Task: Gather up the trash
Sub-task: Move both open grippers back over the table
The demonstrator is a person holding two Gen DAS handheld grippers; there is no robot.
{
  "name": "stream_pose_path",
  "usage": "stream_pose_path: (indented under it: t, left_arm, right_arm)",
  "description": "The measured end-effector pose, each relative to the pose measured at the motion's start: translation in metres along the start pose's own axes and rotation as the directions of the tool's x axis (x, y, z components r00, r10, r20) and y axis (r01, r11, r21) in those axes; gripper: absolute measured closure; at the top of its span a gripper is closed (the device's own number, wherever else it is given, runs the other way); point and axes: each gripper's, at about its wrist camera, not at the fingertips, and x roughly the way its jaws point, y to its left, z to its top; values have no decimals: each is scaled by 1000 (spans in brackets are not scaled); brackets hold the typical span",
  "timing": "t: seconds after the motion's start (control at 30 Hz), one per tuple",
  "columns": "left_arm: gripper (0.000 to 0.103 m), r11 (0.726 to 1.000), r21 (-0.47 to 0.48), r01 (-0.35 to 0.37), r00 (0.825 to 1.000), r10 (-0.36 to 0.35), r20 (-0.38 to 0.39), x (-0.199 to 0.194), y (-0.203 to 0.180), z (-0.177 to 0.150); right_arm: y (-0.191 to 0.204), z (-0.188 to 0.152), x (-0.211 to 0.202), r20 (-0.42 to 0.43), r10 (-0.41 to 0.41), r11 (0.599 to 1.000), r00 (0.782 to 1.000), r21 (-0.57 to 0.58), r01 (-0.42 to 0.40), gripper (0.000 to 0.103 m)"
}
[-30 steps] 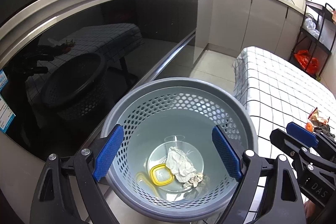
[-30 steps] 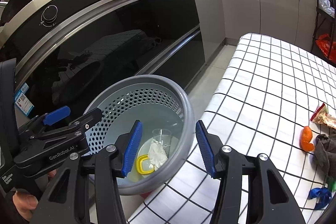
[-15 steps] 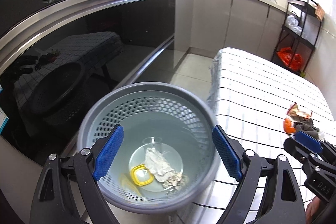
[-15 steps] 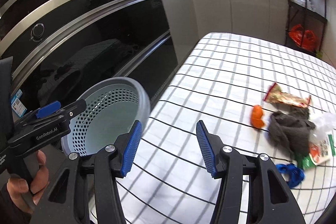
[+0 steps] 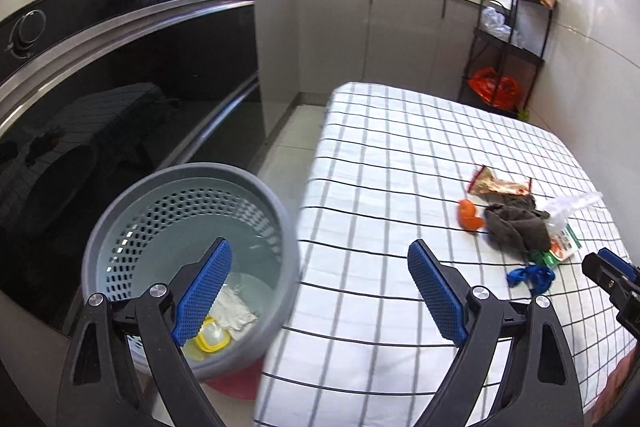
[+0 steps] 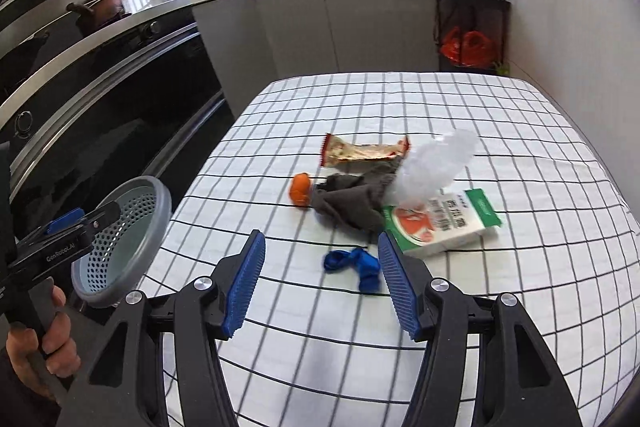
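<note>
Your right gripper (image 6: 322,281) hangs above the checked-cloth bench (image 6: 500,327), its fingers spreading with nothing gripped; your left gripper (image 5: 318,293) is released and empty too. Just past the right fingers lies the crumpled blue wrapper (image 6: 354,263), then the green-and-white carton (image 6: 444,221), grey rag (image 6: 350,201), orange peel (image 6: 301,189) and snack wrapper (image 6: 362,151). The perforated grey plastic bin (image 5: 184,227) stands left of the bench.

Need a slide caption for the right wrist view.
Empty right gripper, jaws opening, faces blue scrap among trash on checked table.
</note>
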Motion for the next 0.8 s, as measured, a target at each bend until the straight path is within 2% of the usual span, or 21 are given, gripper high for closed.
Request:
stream_pose_path:
  t: [0.2, 0.4, 0.63, 0.8]
  left_arm:
    - [15, 997, 47, 58, 998, -58, -2, 1, -38, -6]
    - [15, 993, 81, 91, 996, -90, -23, 8, -66, -12]
    - [15, 990, 94, 102, 994, -98, -46, 18, -81, -15]
    - [15, 990, 99, 96, 994, -90, -63, 29, -83, -15]
  right_arm:
    - [-43, -9, -13, -11, -72, 996, 997, 50, 72, 46]
    - [-57, -8, -9, -23, -103, 993, 994, 48, 104, 45]
    - [-66, 7, 17, -38, -108, 994, 993, 23, 109, 44]
    - [-77, 21, 44, -65, -57, 993, 996, 95, 63, 44]
